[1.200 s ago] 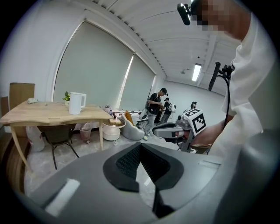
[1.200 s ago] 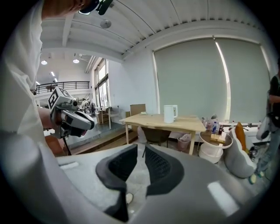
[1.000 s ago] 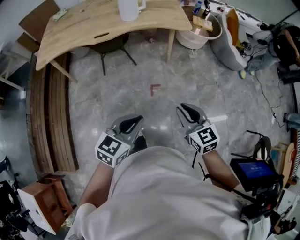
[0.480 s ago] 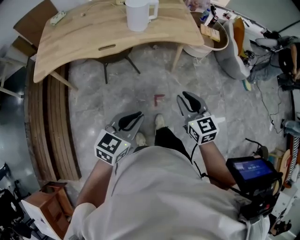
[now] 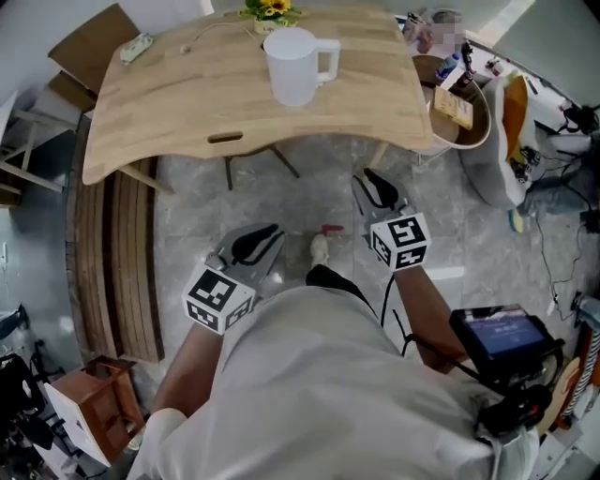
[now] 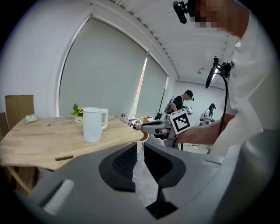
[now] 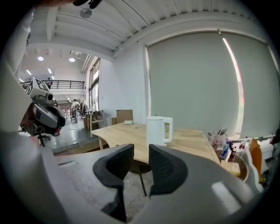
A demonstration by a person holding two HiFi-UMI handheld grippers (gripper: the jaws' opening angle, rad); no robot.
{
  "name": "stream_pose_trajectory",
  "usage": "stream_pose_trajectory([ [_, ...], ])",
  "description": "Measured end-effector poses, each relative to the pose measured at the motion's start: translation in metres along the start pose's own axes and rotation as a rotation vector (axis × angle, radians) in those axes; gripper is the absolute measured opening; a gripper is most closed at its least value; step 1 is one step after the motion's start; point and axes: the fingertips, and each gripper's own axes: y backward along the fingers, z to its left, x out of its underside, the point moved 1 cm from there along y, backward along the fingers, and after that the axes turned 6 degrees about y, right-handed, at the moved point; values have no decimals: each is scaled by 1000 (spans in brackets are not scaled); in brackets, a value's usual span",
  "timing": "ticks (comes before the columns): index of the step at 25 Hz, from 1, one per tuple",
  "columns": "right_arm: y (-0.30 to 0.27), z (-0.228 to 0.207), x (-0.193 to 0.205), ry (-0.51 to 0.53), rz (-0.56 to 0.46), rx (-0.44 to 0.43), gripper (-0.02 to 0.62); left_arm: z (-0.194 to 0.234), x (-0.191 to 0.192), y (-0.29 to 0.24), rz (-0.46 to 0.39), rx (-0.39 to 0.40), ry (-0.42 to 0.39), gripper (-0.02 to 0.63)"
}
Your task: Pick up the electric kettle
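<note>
Electric kettle [image 5: 298, 66]: white, upright, lid on, handle to the right in the head view. It stands on the pale wooden worktop [image 5: 178, 103], about mid-width and toward the far side, well back from the curved near edge. Bare wood lies all round it. The nearest neighbour is a small flower pot [image 5: 267, 11] behind it at the far edge, apart from it. A hand slot [image 5: 225, 138] is cut in the worktop close to the near edge, left of the kettle.

Left tool [image 5: 255, 246]: low over the grey floor [image 5: 216, 202], short of the worktop's near edge. Its jaws stand a narrow gap apart with nothing between them.

Right tool [image 5: 380, 190]: closer to the edge and also well apart from the kettle. Its jaws are opening and empty.

Room to move: open floor between both tools and the edge. Stacked wooden boards [image 5: 112, 253] line the left side, and a round tub [image 5: 480, 127] sits off the worktop's right end.
</note>
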Motion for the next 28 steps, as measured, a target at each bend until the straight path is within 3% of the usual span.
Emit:
stream_pose_trajectory([
  [7,-71,-71,-9,28,-2,-38,107,24,-43,-67,7,-21,8,58],
  [19,-162,-131,-7,12,31,21,127,76,-65,-112,30,-8,12,63],
  [28,-247,-169,-23,25,101,123,144,157,-98,-134,19,97,12,66],
])
